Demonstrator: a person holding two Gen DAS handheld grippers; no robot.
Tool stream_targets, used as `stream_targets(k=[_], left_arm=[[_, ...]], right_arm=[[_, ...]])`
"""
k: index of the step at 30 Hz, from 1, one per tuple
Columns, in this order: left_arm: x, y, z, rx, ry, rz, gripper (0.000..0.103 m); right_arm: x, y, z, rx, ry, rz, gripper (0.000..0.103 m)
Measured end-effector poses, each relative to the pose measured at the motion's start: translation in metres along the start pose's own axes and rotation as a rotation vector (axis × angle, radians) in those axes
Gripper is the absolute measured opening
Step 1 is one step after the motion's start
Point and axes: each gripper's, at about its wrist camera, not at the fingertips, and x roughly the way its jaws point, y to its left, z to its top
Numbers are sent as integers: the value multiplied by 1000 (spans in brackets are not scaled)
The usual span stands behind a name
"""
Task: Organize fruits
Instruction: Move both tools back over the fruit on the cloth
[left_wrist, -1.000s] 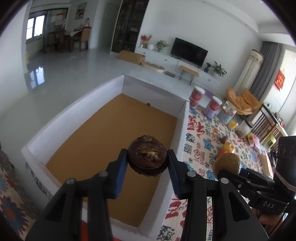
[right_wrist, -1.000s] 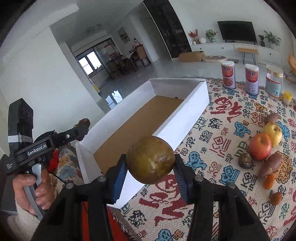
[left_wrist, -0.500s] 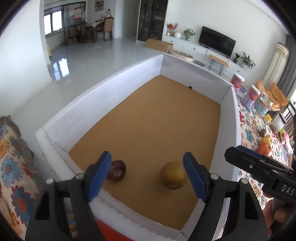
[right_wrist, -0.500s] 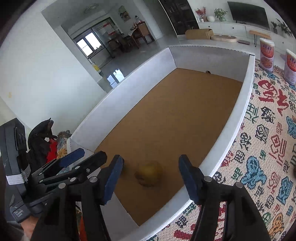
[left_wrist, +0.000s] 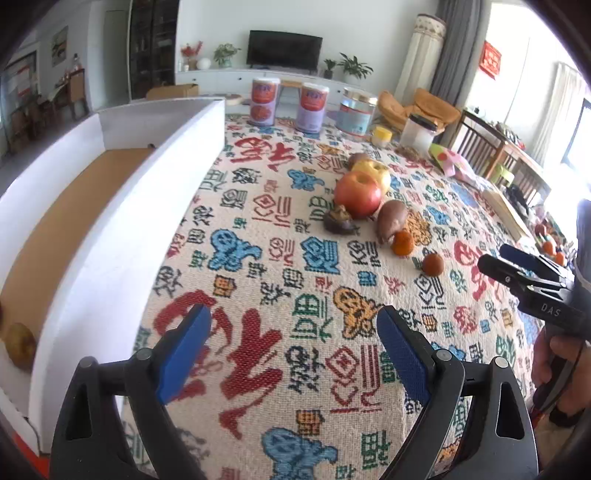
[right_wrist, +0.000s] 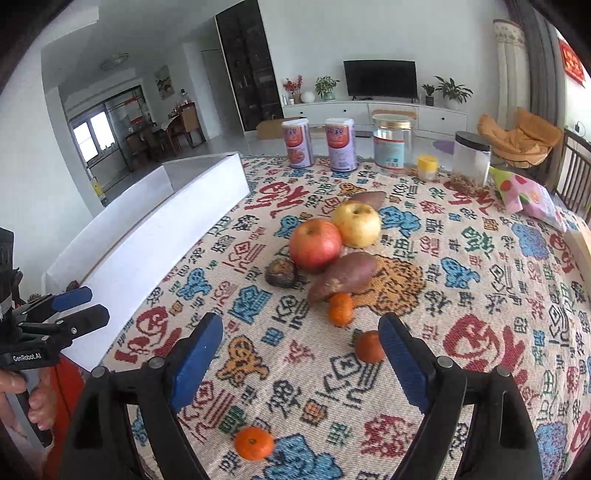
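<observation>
Your left gripper (left_wrist: 293, 343) and right gripper (right_wrist: 301, 349) are both opening wide and empty above the patterned cloth (right_wrist: 461, 295), fruits ahead

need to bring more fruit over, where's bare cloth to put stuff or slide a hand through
Bare patterned tablecloth lies between the white cardboard box and the fruit cluster. It is crowded around the red apple, yellow apple and purple sweet potato, with small oranges beside them.
</observation>
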Motion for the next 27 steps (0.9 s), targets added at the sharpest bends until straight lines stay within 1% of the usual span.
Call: stream_targets(k=[2, 3, 5, 7, 9, 12, 13, 14, 15, 18, 20, 27], left_arm=[[27, -17, -5, 34, 28, -1, 92], [38, -19, -4, 41, 36, 4, 92], [53, -22, -2, 49, 32, 26, 92], [64, -21, 3, 58, 16, 60, 92], [79, -17, 10, 64, 18, 84, 92], [95, -11, 13, 58, 19, 113, 92], [101, -8, 13, 48, 45, 120, 93], [100, -8, 13, 47, 35, 117, 93], [102, -7, 12, 47, 44, 109, 96], [106, -11, 12, 68, 57, 118, 100], [107, -13, 12, 74, 60, 124, 101], [108, -12, 13, 72, 61, 120, 102]], right_arm=[[0, -43, -27, 11, 17, -145, 86], [0, -61, -38, 25, 32, -204, 86], [-4, -99, -57, 73, 38, -283, 86], [-6, -123, -70, 116, 35, -329, 86], [-4, -138, -74, 156, 58, -339, 86], [8, -151, -76, 216, 97, -331, 86], [12, -153, -77, 221, 111, -330, 87], [15, -153, -78, 218, 127, -336, 88], [15, -151, -78, 208, 123, -335, 91], [20, -148, -79, 199, 141, -332, 97], [22, -147, -80, 193, 151, -338, 102], [24, -147, -79, 195, 154, -341, 103]])
